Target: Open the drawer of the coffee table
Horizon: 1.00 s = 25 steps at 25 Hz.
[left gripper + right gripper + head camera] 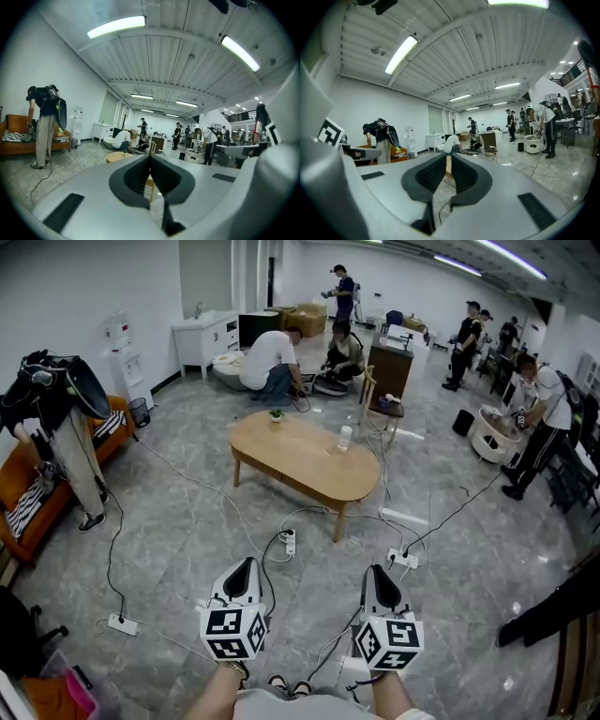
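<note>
Jaws of left tool (pixel 246 564) and right tool (pixel 379 571) are clenched empty, well apart from coffee table (pixel 305 457).

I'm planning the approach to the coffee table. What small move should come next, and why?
Probably step forward toward the coffee table: it stands well ahead, while the left gripper and right gripper are shut, empty and nowhere near it.

White left tongs (pixel 246 564), right tongs (pixel 376 571), black pads (pixel 135 176), marker cubes (pixel 232 633)
</note>
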### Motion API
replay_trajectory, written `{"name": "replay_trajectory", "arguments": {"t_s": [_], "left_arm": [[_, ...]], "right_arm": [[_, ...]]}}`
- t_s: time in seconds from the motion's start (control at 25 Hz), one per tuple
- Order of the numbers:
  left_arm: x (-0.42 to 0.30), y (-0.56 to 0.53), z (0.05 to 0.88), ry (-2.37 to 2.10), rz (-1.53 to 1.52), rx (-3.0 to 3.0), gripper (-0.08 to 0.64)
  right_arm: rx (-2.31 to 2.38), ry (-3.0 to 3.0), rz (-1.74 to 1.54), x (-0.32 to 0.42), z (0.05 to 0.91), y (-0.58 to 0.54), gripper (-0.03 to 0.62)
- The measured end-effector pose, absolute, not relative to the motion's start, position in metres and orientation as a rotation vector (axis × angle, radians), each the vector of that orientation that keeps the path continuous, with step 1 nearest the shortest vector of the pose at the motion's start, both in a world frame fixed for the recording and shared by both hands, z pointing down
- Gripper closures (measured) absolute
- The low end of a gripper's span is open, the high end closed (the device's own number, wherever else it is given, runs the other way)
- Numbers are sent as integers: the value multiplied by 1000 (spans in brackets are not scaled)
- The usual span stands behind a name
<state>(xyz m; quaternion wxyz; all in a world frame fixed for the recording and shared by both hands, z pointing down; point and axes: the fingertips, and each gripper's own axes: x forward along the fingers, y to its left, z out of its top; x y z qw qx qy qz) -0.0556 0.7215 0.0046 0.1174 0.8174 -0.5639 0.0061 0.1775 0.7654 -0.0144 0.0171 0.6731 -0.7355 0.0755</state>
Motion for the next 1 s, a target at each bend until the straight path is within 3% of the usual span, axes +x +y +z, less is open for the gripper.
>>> {"name": "replay_trajectory", "arguments": {"t_s": [0.08,0.28,0.84,1.0], "left_arm": [[-57,721,4,-1653,12,2387,565],[-54,721,-5,-1647,-18,2412,556],[-49,722,-13,-1584,-15,2480,263],[-53,722,-11,-1598,-4,2469,167]], "right_arm": [[2080,-2297,229,174,-16,764,535],[2076,-2310,193,174,-22,761,500],[2142,-2264,164,190,-27,760,326],[2156,-2250,171,197,-25,763,247]]}}
